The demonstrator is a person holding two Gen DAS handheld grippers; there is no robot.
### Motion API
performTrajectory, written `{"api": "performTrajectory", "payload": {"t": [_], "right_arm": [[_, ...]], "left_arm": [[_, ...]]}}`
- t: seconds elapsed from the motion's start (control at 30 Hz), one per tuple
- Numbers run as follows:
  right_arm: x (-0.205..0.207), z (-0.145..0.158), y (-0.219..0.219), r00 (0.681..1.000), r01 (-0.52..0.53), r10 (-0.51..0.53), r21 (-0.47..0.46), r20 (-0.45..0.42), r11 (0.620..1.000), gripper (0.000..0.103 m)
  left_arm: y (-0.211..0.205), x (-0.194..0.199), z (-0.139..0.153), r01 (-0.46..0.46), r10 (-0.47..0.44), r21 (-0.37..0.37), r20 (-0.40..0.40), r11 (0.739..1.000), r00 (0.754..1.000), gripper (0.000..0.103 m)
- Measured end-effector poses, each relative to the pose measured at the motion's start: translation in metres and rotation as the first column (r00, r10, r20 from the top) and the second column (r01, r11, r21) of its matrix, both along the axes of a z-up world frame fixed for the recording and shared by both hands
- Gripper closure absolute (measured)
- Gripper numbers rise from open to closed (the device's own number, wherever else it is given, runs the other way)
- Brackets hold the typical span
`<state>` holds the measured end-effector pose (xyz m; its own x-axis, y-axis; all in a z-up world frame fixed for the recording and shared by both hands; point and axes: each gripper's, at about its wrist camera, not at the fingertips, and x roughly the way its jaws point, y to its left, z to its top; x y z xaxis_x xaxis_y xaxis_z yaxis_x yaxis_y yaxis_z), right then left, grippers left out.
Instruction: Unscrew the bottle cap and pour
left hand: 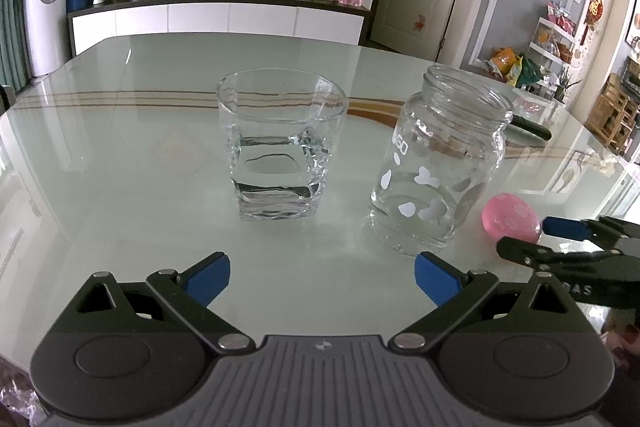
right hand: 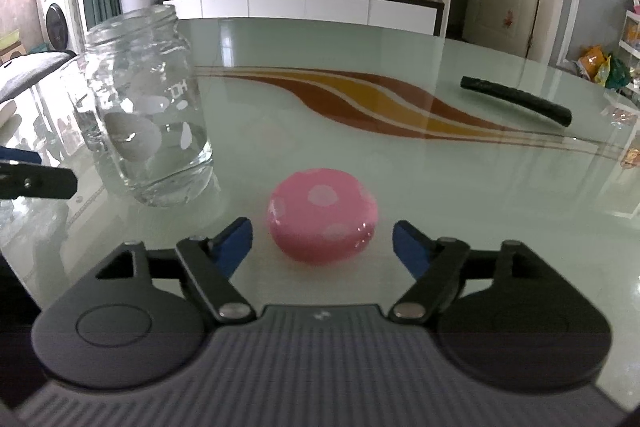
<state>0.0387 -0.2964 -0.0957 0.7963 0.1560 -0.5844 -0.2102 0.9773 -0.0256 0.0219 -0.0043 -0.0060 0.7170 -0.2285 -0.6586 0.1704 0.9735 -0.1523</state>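
Observation:
A clear glass bottle with white spots stands uncapped on the glass table, right of a square tumbler that holds water. The same bottle appears at the left of the right wrist view. Its pink spotted cap lies flat on the table, between and just ahead of the blue pads of my right gripper, which is open and clear of it. The cap also shows right of the bottle. My left gripper stands open and empty in front of tumbler and bottle.
A black rod-like object lies on the table at the far right. The table is glossy pale green glass with a brown and yellow wave pattern. A white cabinet with ornaments stands behind it.

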Motion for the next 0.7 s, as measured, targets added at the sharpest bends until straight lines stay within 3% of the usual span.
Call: {"api": "performTrajectory", "payload": {"t": [0.23,0.33,0.7], "right_arm": [[-0.016,0.016,0.0,0.999,0.052,-0.052,0.029,0.004,0.998,0.01],[-0.023,0.024,0.004,0.997,0.077,-0.077,0.063,-0.006,0.995,0.0],[-0.036,0.043,0.04,0.998,0.035,-0.038,0.082,0.041,0.996,0.0]], "left_arm": [[0.002,-0.002,0.0,-0.015,0.015,-0.006,0.006,1.0,1.0,0.002],[0.003,-0.004,0.001,-0.03,0.03,-0.006,0.009,1.0,1.0,0.001],[0.023,-0.014,-0.001,-0.083,0.083,-0.019,-0.012,0.996,0.997,0.001]]}}
